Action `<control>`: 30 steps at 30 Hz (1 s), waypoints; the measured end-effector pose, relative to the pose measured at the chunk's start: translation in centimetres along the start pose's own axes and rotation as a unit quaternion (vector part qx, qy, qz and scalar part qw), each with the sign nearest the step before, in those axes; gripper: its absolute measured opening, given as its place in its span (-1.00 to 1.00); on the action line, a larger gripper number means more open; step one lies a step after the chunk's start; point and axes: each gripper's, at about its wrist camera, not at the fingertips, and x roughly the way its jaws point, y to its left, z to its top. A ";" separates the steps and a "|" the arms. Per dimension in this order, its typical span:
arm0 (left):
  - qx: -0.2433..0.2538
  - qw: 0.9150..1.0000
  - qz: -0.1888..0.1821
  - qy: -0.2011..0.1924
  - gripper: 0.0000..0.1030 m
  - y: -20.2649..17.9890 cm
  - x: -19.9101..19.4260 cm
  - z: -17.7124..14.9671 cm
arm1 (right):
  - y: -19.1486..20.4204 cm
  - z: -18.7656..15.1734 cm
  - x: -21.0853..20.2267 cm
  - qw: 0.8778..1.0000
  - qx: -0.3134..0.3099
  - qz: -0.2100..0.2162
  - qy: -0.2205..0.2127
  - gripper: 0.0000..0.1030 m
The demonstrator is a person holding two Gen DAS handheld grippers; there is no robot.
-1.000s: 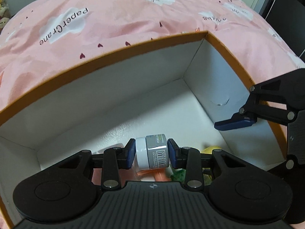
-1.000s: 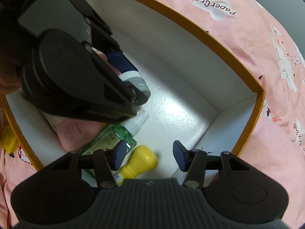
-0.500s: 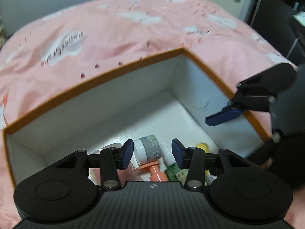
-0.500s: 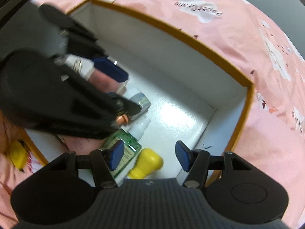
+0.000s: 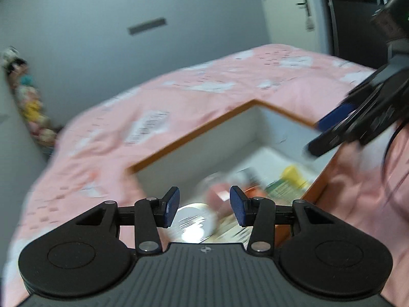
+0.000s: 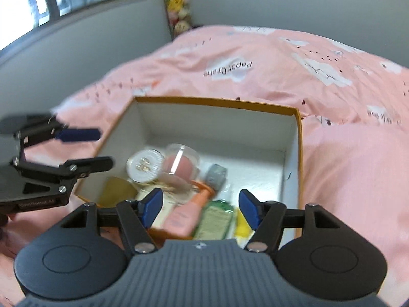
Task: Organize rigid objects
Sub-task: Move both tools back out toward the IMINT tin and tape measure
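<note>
Box: white-lined cardboard box with an orange rim [image 6: 298, 138], on the pink cloud-print bedspread [image 6: 281, 66].
Contents: small grey jar with a white lid [image 6: 216, 173], round white ribbed lid [image 6: 145, 165], clear domed case over a pink sponge [image 6: 180, 165], pink pump bottle [image 6: 186, 211], green-labelled bottle [image 6: 214, 220], yellow-capped bottle [image 6: 242, 226], all lying on the box floor.
Left gripper [image 5: 204, 206]: jaws part-open after widening a moment ago, nothing between the blue pads; blurred white lid shows below the gap, grey jar too blurred to place here.
Right gripper [image 6: 200, 208]: jaws have just been opening, now wide, empty; pump bottle and green bottle lie under the gap, grey jar at 12 o'clock.
Pose: both grippers tilted down over the box's near edge; left one at 9 o'clock in the right view.
</note>
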 end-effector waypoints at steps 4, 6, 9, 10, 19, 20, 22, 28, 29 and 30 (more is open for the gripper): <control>0.027 0.997 0.072 -0.003 0.03 1.1 -2.9 -2.6 | 1.3 -2.9 -2.0 0.999 0.012 0.002 -0.041 0.31; 0.038 0.994 0.098 0.000 0.04 1.5 -4.1 -3.8 | 2.1 -4.4 -2.0 0.999 -0.001 0.027 -0.037 0.32; 0.043 0.992 0.117 0.016 0.10 2.3 -5.1 -5.5 | 4.3 -6.2 -1.1 0.997 -0.033 0.062 0.009 0.32; 0.038 0.992 0.121 0.022 0.11 2.6 -5.3 -6.1 | 5.0 -6.6 -0.5 0.997 -0.038 0.062 0.025 0.32; 0.024 0.987 0.158 0.034 0.11 3.8 -6.1 -9.4 | 5.7 -6.7 5.4 0.991 -0.034 0.061 0.114 0.32; 0.018 0.987 0.159 0.024 0.13 4.0 -6.7 -9.2 | 5.9 -6.8 5.6 0.991 -0.035 0.054 0.120 0.32; -0.001 0.990 0.144 0.008 0.16 4.2 -7.4 -8.3 | 6.2 -7.1 6.6 0.989 -0.043 0.046 0.136 0.32; 0.048 0.998 0.047 -0.004 0.34 1.6 -7.5 -6.3 | 6.7 -7.9 9.3 0.982 -0.048 0.045 0.177 0.31; 0.055 0.998 0.033 0.000 0.34 1.2 -7.3 -6.2 | 6.8 -8.1 9.5 0.981 -0.052 0.047 0.181 0.31; 0.062 0.998 0.022 0.004 0.34 0.9 -7.0 -6.2 | 7.0 -8.3 9.7 0.980 -0.058 0.048 0.184 0.31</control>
